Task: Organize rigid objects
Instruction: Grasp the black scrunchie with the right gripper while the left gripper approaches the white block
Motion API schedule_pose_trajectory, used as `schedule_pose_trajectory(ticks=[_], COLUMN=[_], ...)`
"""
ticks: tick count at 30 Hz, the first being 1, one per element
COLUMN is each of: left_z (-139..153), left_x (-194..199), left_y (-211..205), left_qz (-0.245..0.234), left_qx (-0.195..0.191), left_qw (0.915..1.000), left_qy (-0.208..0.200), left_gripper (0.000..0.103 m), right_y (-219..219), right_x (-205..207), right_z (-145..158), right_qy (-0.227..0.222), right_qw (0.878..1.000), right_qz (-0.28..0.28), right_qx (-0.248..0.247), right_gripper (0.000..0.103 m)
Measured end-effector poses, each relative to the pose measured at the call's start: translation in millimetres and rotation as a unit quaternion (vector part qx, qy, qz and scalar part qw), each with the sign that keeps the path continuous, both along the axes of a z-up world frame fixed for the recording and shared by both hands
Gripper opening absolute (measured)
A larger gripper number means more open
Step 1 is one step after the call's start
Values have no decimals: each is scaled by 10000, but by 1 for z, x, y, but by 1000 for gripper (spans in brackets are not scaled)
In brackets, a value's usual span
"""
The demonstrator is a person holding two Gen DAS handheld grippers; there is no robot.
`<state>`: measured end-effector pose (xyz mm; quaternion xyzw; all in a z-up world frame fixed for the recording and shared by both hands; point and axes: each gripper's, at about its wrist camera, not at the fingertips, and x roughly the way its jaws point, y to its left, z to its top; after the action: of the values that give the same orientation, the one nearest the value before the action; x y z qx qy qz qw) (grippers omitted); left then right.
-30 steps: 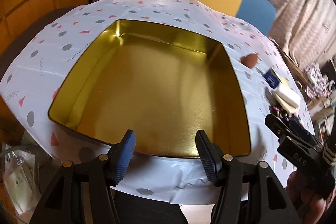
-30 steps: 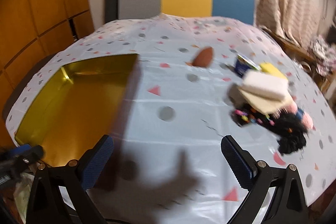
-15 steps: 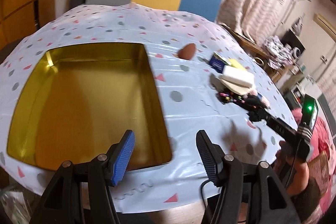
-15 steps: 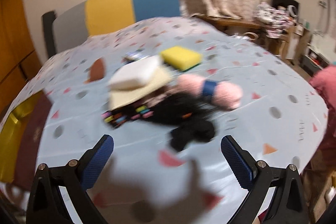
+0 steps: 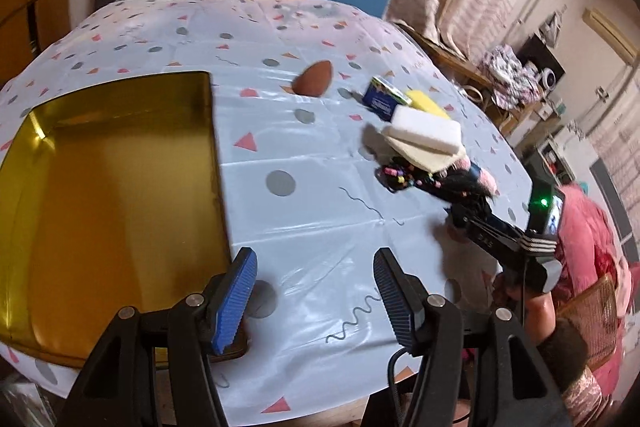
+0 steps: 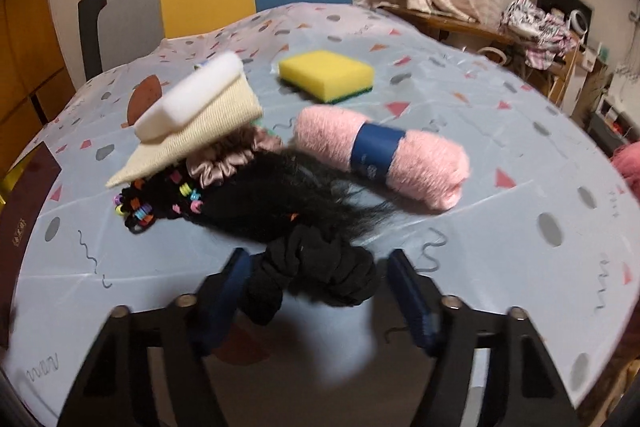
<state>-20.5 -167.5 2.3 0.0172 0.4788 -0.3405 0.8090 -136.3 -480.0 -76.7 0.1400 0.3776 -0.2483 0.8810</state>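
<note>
The right hand-held gripper (image 6: pixel 316 291) has come down close to the pile of things; one second ago it looked at the whole desk from far, and now the black fabric scrunchie (image 6: pixel 320 275) lies between its two blue pads. The jaws stand wide and the pads do not seem to press the fabric yet, though the picture is blurred there. Just in front of it lie the black fluffy piece with small coloured beads (image 6: pixel 224 199), then the pink satin scrunchie (image 6: pixel 224 163), the cream knitted cloth (image 6: pixel 208 131) with the white foam block (image 6: pixel 188 95) on top. To the front right is the pink yarn skein with a blue band (image 6: pixel 380 159), and farther the yellow sponge with green underside (image 6: pixel 326 75).

The left hand-held gripper (image 5: pixel 312 291) is also wide and holds nothing. It has turned to the right: before, the gold metal tin (image 5: pixel 100 187) filled its view, and now the tin is on its front left, over the desk (image 5: pixel 312 195) with the dotted cloth. Ahead of it I see the brown egg-shaped object (image 5: pixel 314 79) and the small blue box (image 5: pixel 382 99).

I think the sorting has just started, because the tin holds nothing. The scrunchie is soft, so perhaps it must only be moved aside.
</note>
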Motion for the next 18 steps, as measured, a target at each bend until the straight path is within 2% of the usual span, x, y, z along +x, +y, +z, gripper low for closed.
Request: schedule_pose_trajectory(ticks=[2, 3, 5, 7, 15, 18], left_z=[-3, -4, -7, -8, -8, -9], left_x=[0, -1, -2, -2, 16, 25], left_y=[-7, -10, -18, -25, -61, -85], left_qz=[-119, -161, -229, -281, -388, -534], left_qx=[23, 40, 111, 171, 151, 74], left_qw=[9999, 9998, 9996, 9994, 9990, 9983], left_qy=[63, 81, 76, 65, 141, 230], left_gripper=[62, 62, 62, 62, 62, 70], right_y=[3, 4, 7, 5, -4, -4], right_x=[-2, -3, -6, -12, -33, -38], right_z=[0, -1, -3, -4, -7, -9], right_qy=[-138, -220, -342, -512, -1050, -1183], right_qw=[9999, 9997, 9993, 9986, 9936, 9921], right_qz=[52, 113, 139, 83, -187, -202], right_qx=[-69, -35, -28, 65, 370, 370], right_gripper=[58, 51, 44, 31, 25, 24])
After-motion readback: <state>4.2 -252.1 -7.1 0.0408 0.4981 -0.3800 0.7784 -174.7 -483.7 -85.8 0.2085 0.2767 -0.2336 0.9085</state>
